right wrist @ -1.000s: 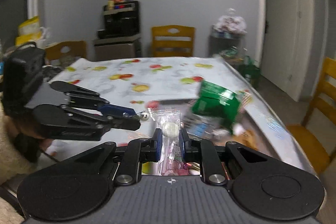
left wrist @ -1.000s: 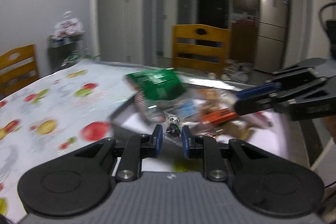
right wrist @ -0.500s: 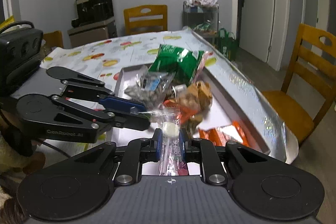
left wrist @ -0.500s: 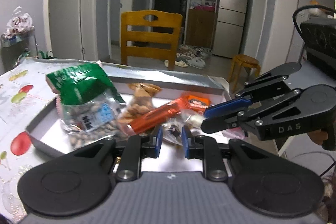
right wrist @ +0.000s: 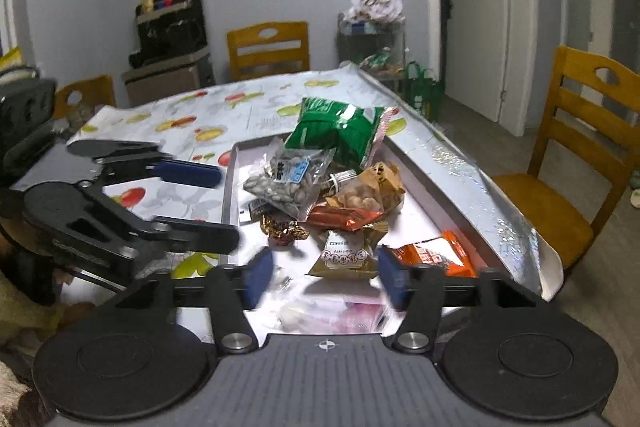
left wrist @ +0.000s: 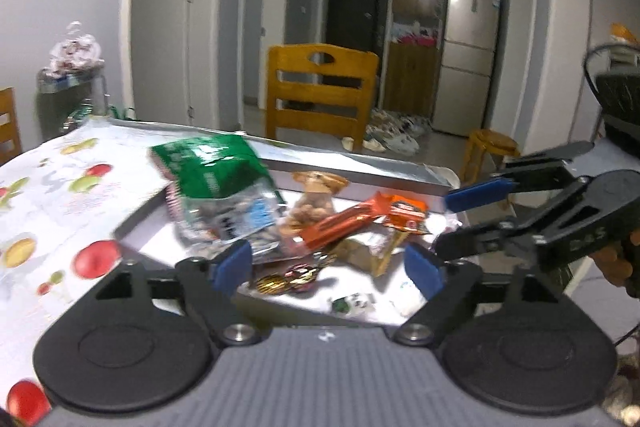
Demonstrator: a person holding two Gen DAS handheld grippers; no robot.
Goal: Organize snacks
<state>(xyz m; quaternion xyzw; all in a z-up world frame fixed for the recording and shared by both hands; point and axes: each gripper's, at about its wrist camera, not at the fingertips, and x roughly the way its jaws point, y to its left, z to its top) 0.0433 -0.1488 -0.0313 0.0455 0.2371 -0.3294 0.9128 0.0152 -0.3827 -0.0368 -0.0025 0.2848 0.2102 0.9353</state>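
The left claw [left wrist: 328, 269] stands wide apart with nothing between its blue pads, hanging over the near end of a shallow grey tray [left wrist: 136, 219]. Just beyond its tips lie a small panda-print candy [left wrist: 352, 303] and a dark, gold-foiled sweet [left wrist: 288, 277] on the tray floor. The right claw [right wrist: 325, 277] is likewise spread wide and holds nothing; a clear wrapped candy [right wrist: 332, 313] with a white ball and pink print lies loose on the tray right beneath its pads.

Farther out, the snacks are heaped in the middle of the tray: a green bag [right wrist: 340, 133] at the far end, a clear bag of seeds [right wrist: 288, 179] leaning against it, a bag of brown nuts [right wrist: 368, 193], a long orange bar [left wrist: 344, 223], and an orange packet [right wrist: 436, 255] near the right rim. The tray sits on a counter [right wrist: 208, 115] covered in fruit-printed cloth. Wooden chairs [right wrist: 588, 163] stand around it.
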